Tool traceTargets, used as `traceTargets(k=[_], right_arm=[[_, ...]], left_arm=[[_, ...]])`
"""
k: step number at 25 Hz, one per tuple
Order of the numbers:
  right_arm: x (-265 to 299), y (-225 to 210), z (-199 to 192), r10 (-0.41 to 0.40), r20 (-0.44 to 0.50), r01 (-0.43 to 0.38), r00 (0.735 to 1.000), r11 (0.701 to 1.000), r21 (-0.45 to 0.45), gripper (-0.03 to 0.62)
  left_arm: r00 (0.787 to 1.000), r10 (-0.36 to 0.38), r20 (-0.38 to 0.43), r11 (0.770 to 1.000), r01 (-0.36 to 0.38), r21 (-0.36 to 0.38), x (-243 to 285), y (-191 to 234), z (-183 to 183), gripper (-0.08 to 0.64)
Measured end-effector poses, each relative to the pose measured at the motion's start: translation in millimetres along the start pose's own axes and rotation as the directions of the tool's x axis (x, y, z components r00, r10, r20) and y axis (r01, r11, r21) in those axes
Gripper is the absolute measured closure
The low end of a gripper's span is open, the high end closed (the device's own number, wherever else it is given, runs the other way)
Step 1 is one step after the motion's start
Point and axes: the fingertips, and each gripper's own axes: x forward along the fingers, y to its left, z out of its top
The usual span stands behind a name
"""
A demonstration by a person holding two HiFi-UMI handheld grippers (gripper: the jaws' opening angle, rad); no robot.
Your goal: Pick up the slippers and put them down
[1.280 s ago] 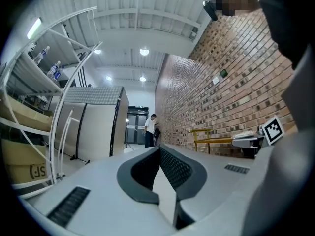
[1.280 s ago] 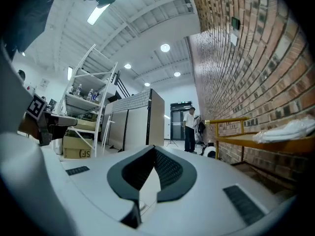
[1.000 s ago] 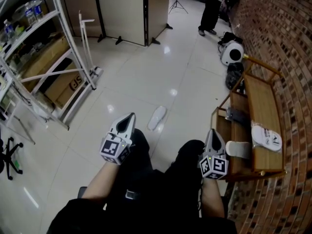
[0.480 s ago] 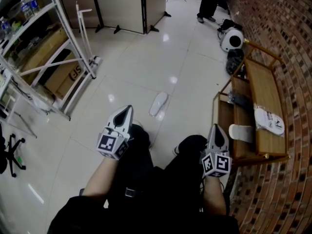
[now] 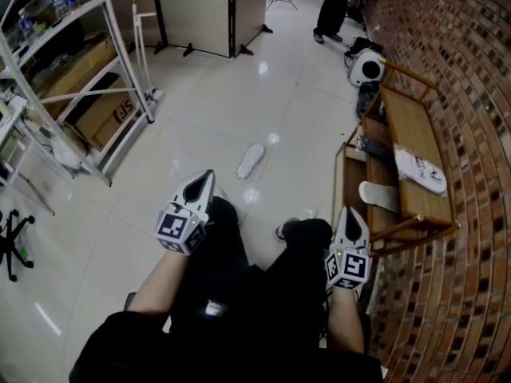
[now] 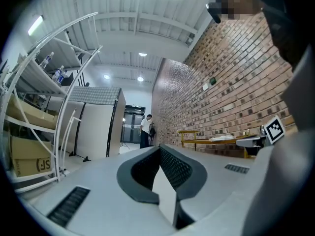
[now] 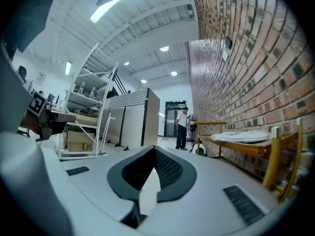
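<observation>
A white slipper (image 5: 250,161) lies on the tiled floor ahead of my left gripper (image 5: 200,183). A second white slipper (image 5: 378,195) rests on the lower shelf of the wooden rack (image 5: 406,118) by the brick wall. A bagged pair of slippers (image 5: 421,170) lies on the rack's top. My right gripper (image 5: 350,216) hangs near the rack's front corner, apart from it. Both grippers point level with their jaws together and nothing in them. The left gripper (image 6: 160,147) view and the right gripper (image 7: 155,149) view both show the tips meeting.
A white metal shelving unit (image 5: 76,94) with cardboard boxes stands at the left. Folding partition panels (image 5: 204,10) close off the back. A person (image 5: 331,6) stands far off near a white round appliance (image 5: 367,70). An office chair base (image 5: 12,246) is at the far left.
In the head view the floor slipper and the rack have shifted up and to the left, so they now lie farther from both grippers. The jaws stay shut.
</observation>
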Motion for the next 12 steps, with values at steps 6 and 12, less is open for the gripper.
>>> traceTargets(k=[6,12], right_arm=[[-36,-13,-1,0.001,0.004,-0.002,1.000,0.997,0.083,0.586],[-45,-16,9,0.021,0.041,-0.026,0.999,0.989,0.145,0.586]], left_arm=[[1.000,-0.010,0.011,1.000,0.010,-0.004,-19,-28,7,0.555],[0.999,-0.017,0.030,1.000,0.017,-0.010,-26,-43,15,0.555]])
